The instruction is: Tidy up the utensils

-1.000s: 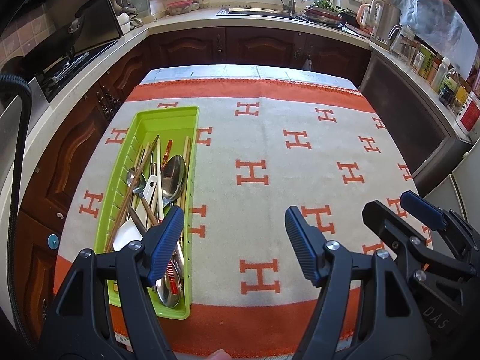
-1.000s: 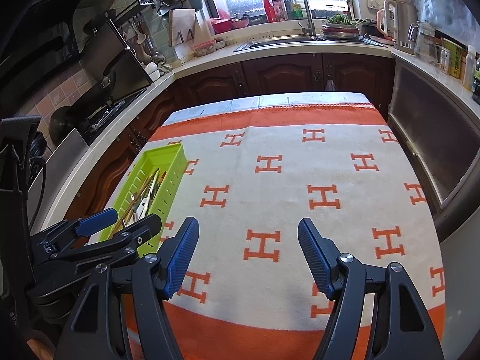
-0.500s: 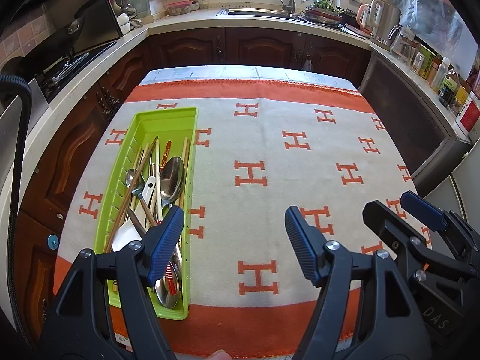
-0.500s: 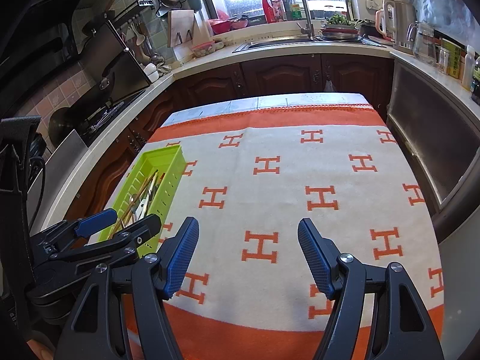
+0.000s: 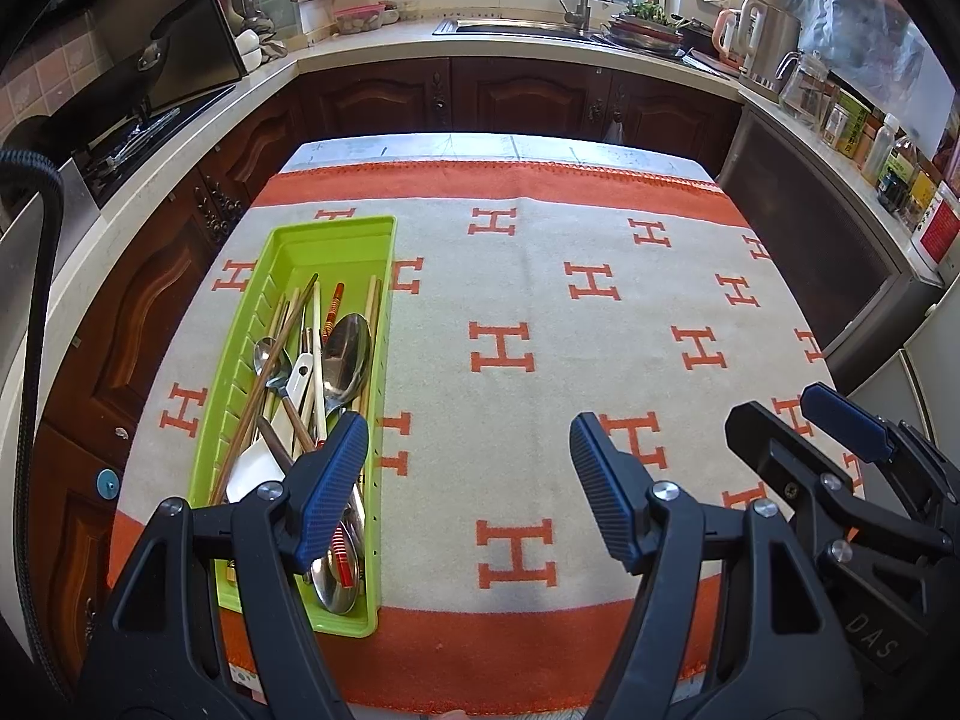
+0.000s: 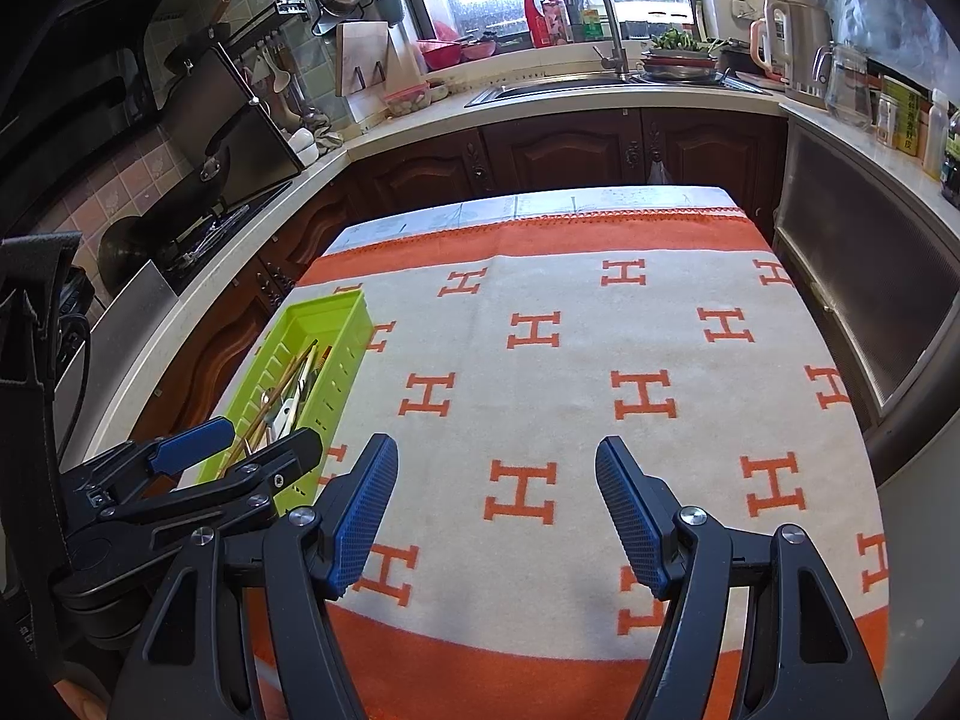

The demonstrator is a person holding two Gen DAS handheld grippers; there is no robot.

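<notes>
the only writing i could read was "das", pale letters on the black body of my right gripper (image 5: 840, 426) where it showed at the edge of the left camera. the cloth (image 5: 600, 312) carried a repeated orange block letter "h" on a cream, nubby weave, with a wide orange band along its near and far edges; the labels on the jars and bottles (image 5: 864, 138) along the right-hand counter were too small to read.

my left gripper (image 5: 468, 492) was released, its blue ribbed pads standing wide apart with nothing between them, hanging over the near part of the cloth. my right gripper (image 6: 498, 516) was likewise released and empty, over bare cloth just to the right of the left one.

the utensils (image 5: 318, 372) lay piled lengthwise in a long, narrow lime-green plastic tray (image 5: 336, 228) with slotted walls, sitting on the left side of the cloth: shiny steel spoons (image 5: 347, 354), wooden chopsticks (image 5: 270, 372), a white flat-bladed piece (image 5: 252, 474) and a red-striped handle (image 5: 335, 312). my left pad partly hid the tray's near end.

the cloth covered a table in a kitchen ringed by dark carved wooden cabinets (image 5: 516, 96) under a pale stone counter. a steel sink with a tall faucet (image 6: 606, 24) sat below the window, a stove (image 5: 132, 132) with a black hood to the left, a kettle (image 5: 768, 42) and a glass jug (image 5: 804, 90) to the right.
</notes>
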